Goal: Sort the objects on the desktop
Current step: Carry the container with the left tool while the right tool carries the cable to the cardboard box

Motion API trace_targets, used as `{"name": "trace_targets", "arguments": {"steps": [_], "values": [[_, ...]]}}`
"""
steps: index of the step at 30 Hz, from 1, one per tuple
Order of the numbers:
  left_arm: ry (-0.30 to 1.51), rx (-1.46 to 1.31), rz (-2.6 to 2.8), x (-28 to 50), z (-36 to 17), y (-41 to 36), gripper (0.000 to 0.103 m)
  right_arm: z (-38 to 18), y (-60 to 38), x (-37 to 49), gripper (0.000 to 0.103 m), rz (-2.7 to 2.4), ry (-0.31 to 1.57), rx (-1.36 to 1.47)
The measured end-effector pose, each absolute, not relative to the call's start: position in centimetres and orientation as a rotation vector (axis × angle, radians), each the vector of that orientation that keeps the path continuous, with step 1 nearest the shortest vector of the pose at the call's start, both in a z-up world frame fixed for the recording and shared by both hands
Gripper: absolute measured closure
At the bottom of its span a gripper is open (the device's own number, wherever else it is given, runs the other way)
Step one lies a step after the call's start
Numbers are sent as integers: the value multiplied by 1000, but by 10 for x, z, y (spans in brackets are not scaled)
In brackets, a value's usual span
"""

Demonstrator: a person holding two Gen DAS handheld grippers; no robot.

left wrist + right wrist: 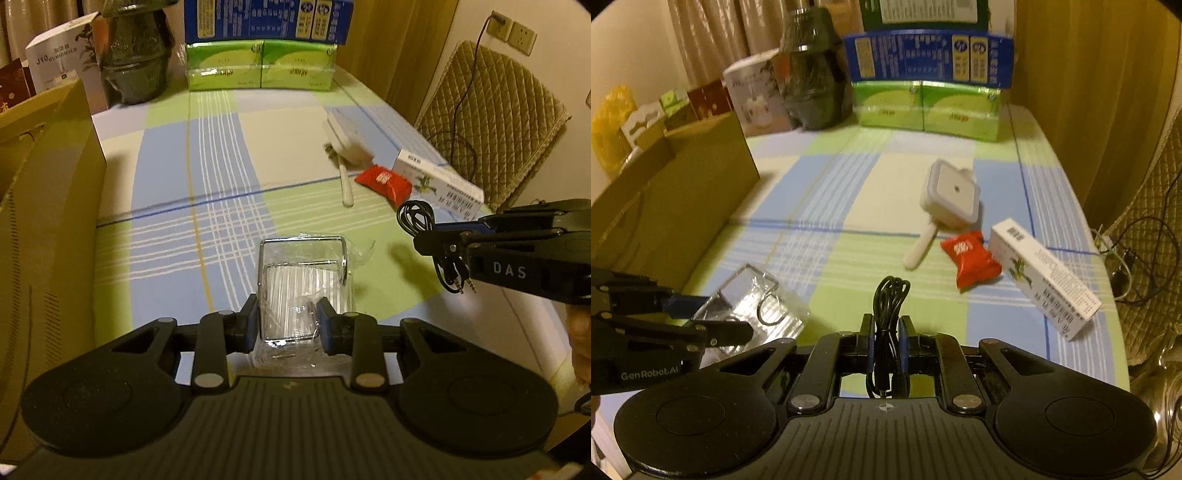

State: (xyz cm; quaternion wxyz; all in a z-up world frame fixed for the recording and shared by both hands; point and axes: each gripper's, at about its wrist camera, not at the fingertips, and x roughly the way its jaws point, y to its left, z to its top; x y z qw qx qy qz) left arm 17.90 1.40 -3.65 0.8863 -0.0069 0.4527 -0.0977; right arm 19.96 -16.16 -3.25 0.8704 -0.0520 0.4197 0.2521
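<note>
At the far left of both views stands an open cardboard box point(683, 206); its inside is hidden in both views, so its contents cannot be told. Behind it, in the upper left of the right wrist view, a yellow bag point(609, 122) and several small cartons crowd the table's back corner.

The left tongs point(288, 317) are clenched on a clear square glass mug point(303, 284) in crinkled plastic wrap, held low in the centre of the left wrist view, its wire-like handle turned to the right. Nothing can be made out inside the mug. The right tongs point(886, 332) are clamped on a coiled black audio cable point(888, 295), whose two plugs hang free at the right edge of the left wrist view.

Along the top of both views a white humidifier box point(62, 59), a dark wrapped jar point(135, 55), two green cartons point(258, 64) and one blue carton point(266, 18) on top of them line the table's back edge. The checked cloth point(207, 162) in the middle lies bare, leaving open room between the cardboard box and the right-hand cluster.

That cluster, right of centre, counts three things: one white square brush with a handle point(949, 199), one red snack packet point(971, 258) just beside its handle, and one long white carton point(1045, 277) near the table's right edge. A quilted chair back point(491, 122) stands beyond that edge.
</note>
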Motion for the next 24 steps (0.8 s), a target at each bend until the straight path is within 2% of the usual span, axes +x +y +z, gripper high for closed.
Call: {"name": "trace_targets", "arguments": {"steps": [24], "values": [[818, -36, -111, 69, 37, 39, 76, 27, -160, 72, 93, 493, 730, -16]]}}
